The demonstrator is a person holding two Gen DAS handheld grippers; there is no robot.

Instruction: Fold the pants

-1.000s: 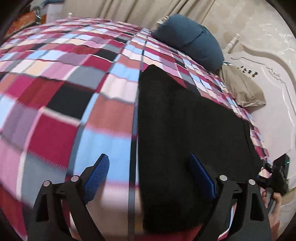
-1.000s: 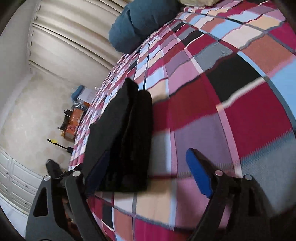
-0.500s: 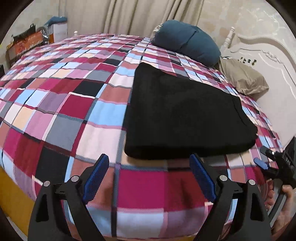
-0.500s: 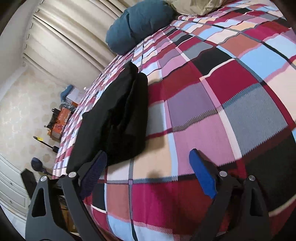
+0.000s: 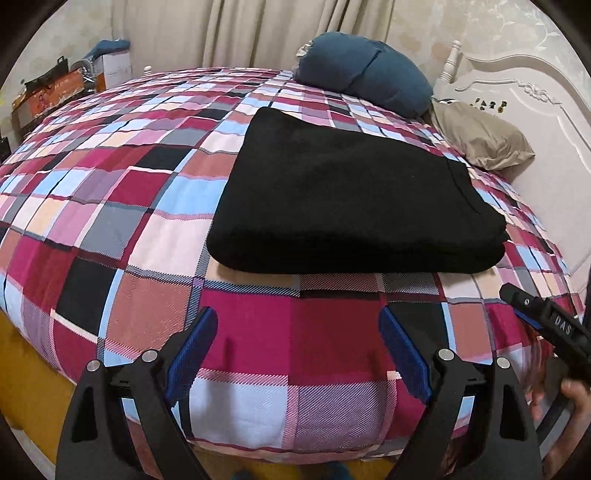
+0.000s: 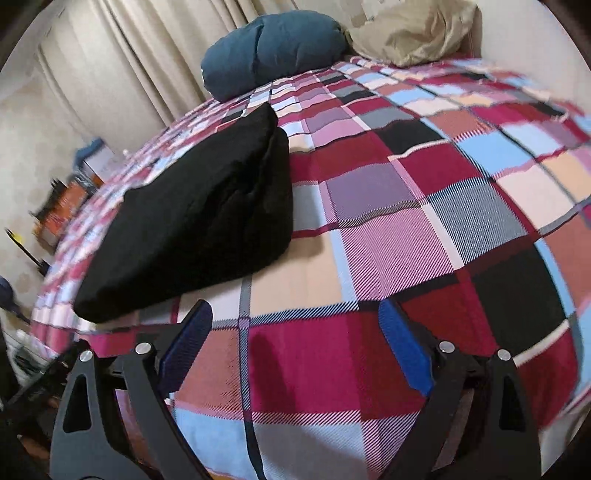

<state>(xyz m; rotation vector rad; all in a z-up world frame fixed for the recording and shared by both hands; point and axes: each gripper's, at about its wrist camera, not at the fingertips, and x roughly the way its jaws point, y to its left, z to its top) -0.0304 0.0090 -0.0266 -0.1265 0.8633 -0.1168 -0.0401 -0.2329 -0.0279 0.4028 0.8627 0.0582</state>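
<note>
While both grippers hang off the near edge of the checked bedspread (image 5: pixel 147 206), the black pants (image 5: pixel 351 206) lie folded into a flat, stacked rectangle on top of it, well apart from either tool. In the left wrist view the long axis of the bundle runs from its rounded folded end on the left toward the layered end on the right, which points at the white headboard (image 5: pixel 517 103). Left of the pants, past the far edge of the bedspread, boxes (image 5: pixel 110 66) stand against the curtain (image 5: pixel 258 33). Beyond the pants a blue bolster pillow (image 5: pixel 365 70) lies by the headboard, with a tan pillow (image 5: pixel 480 140) to its right. Nothing lies on the bedspread between the pants and the tools. The left gripper (image 5: pixel 297 347) has its blue pads spread wide and holds nothing. The right gripper (image 6: pixel 295 339) is likewise spread wide and empty, with the pants (image 6: pixel 199 210) up and to its left.
</note>
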